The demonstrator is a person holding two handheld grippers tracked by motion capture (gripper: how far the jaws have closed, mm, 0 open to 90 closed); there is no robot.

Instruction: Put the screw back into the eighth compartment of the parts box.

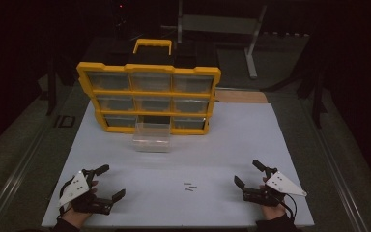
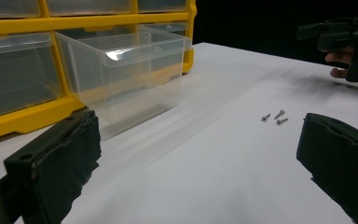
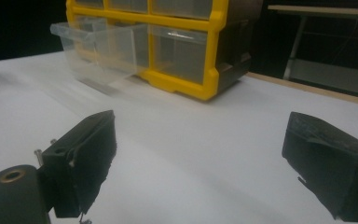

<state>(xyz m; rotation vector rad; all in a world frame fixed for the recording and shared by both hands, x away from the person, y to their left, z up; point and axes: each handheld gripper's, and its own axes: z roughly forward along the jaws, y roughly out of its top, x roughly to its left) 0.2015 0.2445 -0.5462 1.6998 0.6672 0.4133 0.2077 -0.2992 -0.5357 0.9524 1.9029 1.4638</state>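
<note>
Three small screws (image 1: 190, 186) lie on the white board (image 1: 222, 145) between my two grippers. A clear plastic drawer (image 1: 151, 137) stands pulled out on the board in front of the yellow organizer (image 1: 147, 92), below its bottom middle slot. My left gripper (image 1: 113, 181) rests near the front left, open and holding nothing. My right gripper (image 1: 246, 171) rests near the front right, open and holding nothing too. In the left gripper view the screws (image 2: 274, 116) lie ahead on the right, the drawer (image 2: 126, 74) on the left, and the other gripper (image 2: 340, 32) far right.
The organizer (image 3: 191, 46) has several clear drawers shut in its yellow frame and a yellow handle (image 1: 152, 44) on top. The pulled-out drawer (image 3: 98, 46) looks empty. A metal stand (image 1: 253, 43) rises behind the table. Dark floor surrounds the white board.
</note>
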